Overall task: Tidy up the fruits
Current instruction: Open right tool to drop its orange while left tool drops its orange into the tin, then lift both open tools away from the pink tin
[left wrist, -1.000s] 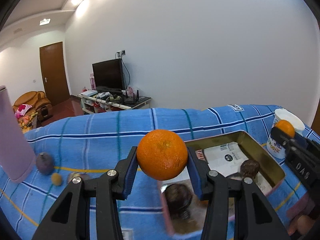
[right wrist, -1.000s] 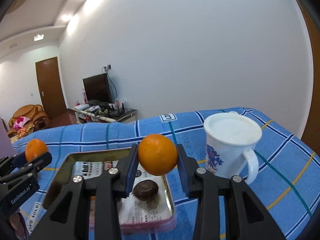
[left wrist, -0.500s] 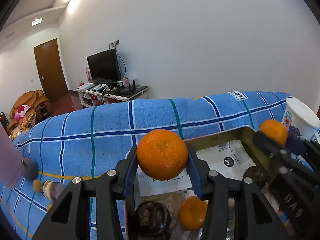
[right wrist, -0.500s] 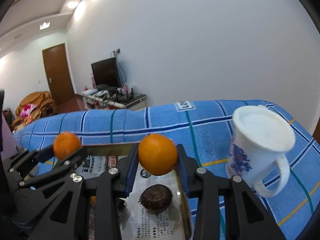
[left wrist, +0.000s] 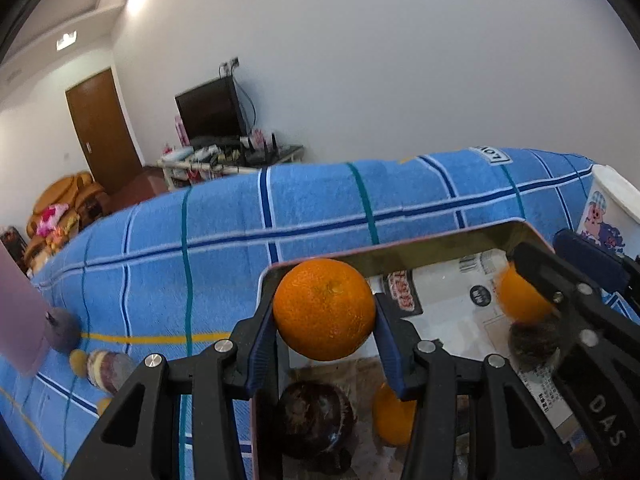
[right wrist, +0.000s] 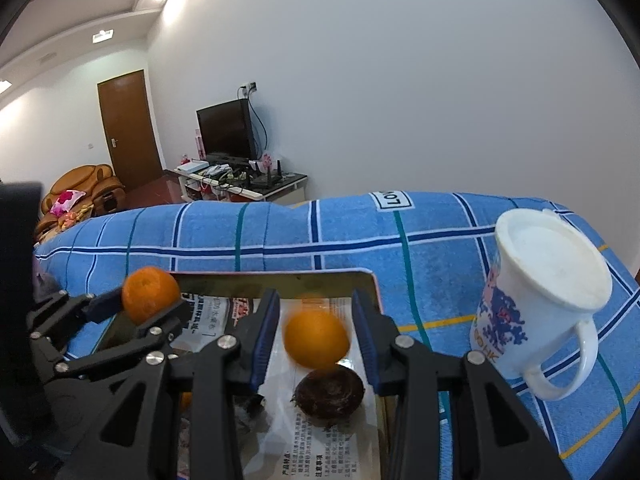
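While left gripper [left wrist: 325, 338] clamps its orange [left wrist: 324, 309] above tin [left wrist: 420, 249], right gripper [right wrist: 316, 340] jaws released, tangerine [right wrist: 316, 339] dropping free over tin

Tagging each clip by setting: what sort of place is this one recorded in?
Most likely a home living room: a television on a low media stand, a brown leather armchair by a wooden door, and a work surface covered with a blue plaid towel.

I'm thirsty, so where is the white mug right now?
In the right wrist view the white mug stands on the blue checked cloth at the right side, just right of the metal tray.
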A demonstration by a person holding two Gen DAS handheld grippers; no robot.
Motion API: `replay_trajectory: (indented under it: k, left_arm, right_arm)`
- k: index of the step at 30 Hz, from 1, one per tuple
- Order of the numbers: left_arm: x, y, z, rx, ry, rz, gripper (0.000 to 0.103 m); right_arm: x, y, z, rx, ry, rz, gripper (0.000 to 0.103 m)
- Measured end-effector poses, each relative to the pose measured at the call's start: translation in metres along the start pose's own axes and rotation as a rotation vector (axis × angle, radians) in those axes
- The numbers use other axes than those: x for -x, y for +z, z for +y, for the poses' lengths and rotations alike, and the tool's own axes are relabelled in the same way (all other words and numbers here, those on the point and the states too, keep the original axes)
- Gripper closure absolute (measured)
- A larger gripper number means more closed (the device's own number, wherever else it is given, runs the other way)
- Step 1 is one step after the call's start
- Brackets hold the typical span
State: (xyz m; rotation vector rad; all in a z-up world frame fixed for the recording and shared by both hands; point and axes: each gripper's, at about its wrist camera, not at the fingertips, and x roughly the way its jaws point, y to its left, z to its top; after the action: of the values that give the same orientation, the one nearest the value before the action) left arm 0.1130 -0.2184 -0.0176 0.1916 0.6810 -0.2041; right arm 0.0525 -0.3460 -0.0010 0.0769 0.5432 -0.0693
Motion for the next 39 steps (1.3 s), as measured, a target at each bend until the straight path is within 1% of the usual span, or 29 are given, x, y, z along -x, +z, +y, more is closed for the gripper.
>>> replay_trajectory:
  k: [2, 4, 5, 6, 7, 8, 9, 11, 12, 13, 14, 15, 19, 26, 30, 35, 39]
  left_arm:
    - [-0.001, 0.0, 0.001, 0.013, -0.003, -0.003, 0.054]
    - [-0.002, 0.0, -0.001, 0.008, -0.006, 0.001, 0.053]
    - [-0.002, 0.0, -0.001, 0.011, -0.014, 0.006, 0.053]
    - [-0.002, 0.0, -0.001, 0.016, -0.022, 0.01, 0.053]
    - [-0.003, 0.0, 0.0, 0.021, -0.032, 0.014, 0.052]
    - [-0.001, 0.0, 0.001, 0.026, -0.037, 0.007, 0.048]
    - [0.0, 0.0, 0.002, 0.029, -0.037, -0.005, 0.042]
    - [0.007, -0.002, 0.003, 0.026, -0.056, -0.039, 0.034]
    - [0.011, -0.003, 0.001, 0.021, -0.037, -0.069, 0.028]
    - [0.017, -0.006, 0.001, 0.017, -0.01, -0.095, 0.027]
    - [0.02, -0.007, 0.001, 0.016, 0.005, -0.115, 0.027]
    - [0.023, -0.007, 0.002, 0.017, 0.008, -0.128, 0.027]
    - [0.034, -0.012, 0.013, 0.062, 0.024, -0.185, 0.027]
    - [0.055, -0.021, 0.029, 0.117, 0.107, -0.273, 0.027]
    - [0.068, -0.028, 0.036, 0.126, 0.154, -0.324, 0.027]
    - [0.082, -0.038, 0.042, 0.128, 0.166, -0.361, 0.027]
    - [0.09, -0.045, 0.046, 0.135, 0.158, -0.381, 0.027]
  right_arm:
    - [0.001, 0.0, 0.001, 0.007, 0.002, -0.003, 0.062]
    - [0.002, -0.001, 0.003, 0.013, 0.003, -0.009, 0.058]
    - [0.003, -0.001, 0.003, 0.015, 0.002, -0.015, 0.052]
    - [0.005, -0.001, 0.003, 0.014, 0.0, -0.025, 0.044]
    - [0.007, -0.001, 0.004, 0.012, -0.004, -0.033, 0.039]
    - [0.01, -0.002, 0.004, 0.007, -0.013, -0.046, 0.031]
    - [0.013, -0.002, 0.002, -0.004, -0.026, -0.062, 0.024]
    - [0.019, -0.002, -0.002, -0.03, -0.035, -0.097, 0.02]
    - [0.023, -0.003, -0.004, -0.042, -0.037, -0.112, 0.018]
    - [0.026, -0.003, -0.007, -0.055, -0.039, -0.129, 0.017]
    - [0.03, -0.003, -0.009, -0.073, -0.046, -0.156, 0.013]
    - [0.034, -0.004, -0.01, -0.082, -0.051, -0.174, 0.009]
    - [0.048, -0.006, -0.012, -0.107, -0.079, -0.252, 0.005]
    - [0.073, -0.011, -0.01, -0.118, -0.139, -0.368, 0.002]
    - [0.089, -0.017, 0.001, -0.102, -0.196, -0.46, 0.0]
    - [0.095, -0.018, 0.016, -0.049, -0.22, -0.463, 0.0]
    - [0.106, -0.023, 0.02, -0.041, -0.245, -0.508, 0.0]
